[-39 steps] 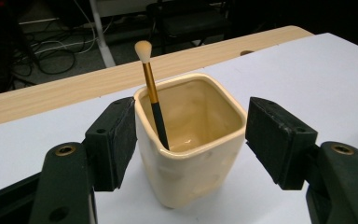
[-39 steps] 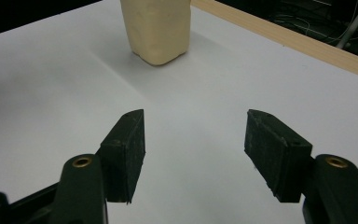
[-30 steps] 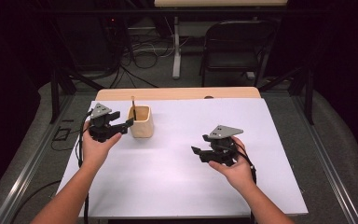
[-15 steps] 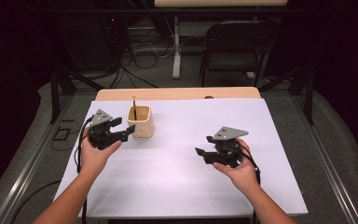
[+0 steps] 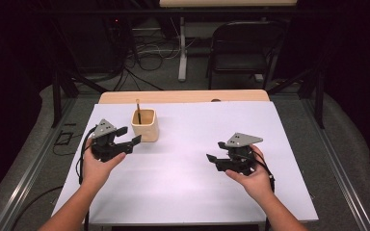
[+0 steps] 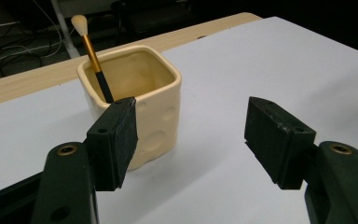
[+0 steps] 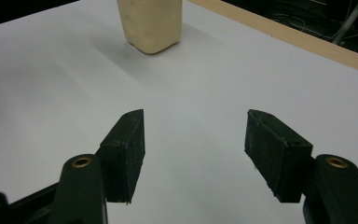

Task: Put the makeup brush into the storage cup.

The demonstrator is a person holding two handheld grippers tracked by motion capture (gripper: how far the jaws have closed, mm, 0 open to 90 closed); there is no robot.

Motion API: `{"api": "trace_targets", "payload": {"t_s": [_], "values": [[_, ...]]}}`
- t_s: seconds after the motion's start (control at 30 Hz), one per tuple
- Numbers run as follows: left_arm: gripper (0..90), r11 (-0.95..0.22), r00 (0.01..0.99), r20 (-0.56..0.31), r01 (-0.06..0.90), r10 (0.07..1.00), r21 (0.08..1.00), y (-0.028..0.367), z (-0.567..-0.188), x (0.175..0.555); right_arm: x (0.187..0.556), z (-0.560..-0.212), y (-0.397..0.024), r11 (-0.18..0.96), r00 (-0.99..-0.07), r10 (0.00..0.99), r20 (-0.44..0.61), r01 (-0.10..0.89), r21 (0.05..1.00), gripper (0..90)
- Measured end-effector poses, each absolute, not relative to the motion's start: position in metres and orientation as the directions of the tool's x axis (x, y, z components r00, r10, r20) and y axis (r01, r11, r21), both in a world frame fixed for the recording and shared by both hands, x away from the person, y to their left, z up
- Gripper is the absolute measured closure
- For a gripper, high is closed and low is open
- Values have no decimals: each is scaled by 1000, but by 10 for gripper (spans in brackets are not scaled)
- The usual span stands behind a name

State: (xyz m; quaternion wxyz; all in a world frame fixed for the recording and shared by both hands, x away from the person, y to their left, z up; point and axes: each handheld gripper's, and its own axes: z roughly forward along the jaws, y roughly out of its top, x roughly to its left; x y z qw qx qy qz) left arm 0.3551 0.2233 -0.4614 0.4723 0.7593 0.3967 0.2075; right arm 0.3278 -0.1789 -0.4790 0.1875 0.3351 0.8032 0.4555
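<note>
Left gripper point(image 5: 125, 137) I'm holding wide open, empty, mid-left beside cup point(image 5: 145, 124) with brush point(image 6: 92, 48); right gripper point(image 5: 215, 160) idling open, empty, lower right.

Cup point(image 5: 145, 124) stands on the table point(image 5: 188, 192), left of centre toward the far edge. Brush point(image 6: 92, 50) leans inside it. Left gripper point(image 5: 129, 136) just beside cup; right gripper point(image 5: 214, 162) well apart, to the right.
</note>
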Motion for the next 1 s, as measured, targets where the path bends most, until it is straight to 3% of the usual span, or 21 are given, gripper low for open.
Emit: {"api": "trace_targets", "payload": {"t_s": [1.0], "values": [[351,-264,606,-65,438,793,860,236,-492,321,310,-499,-211,351,-658,753,7,411,841,368]]}}
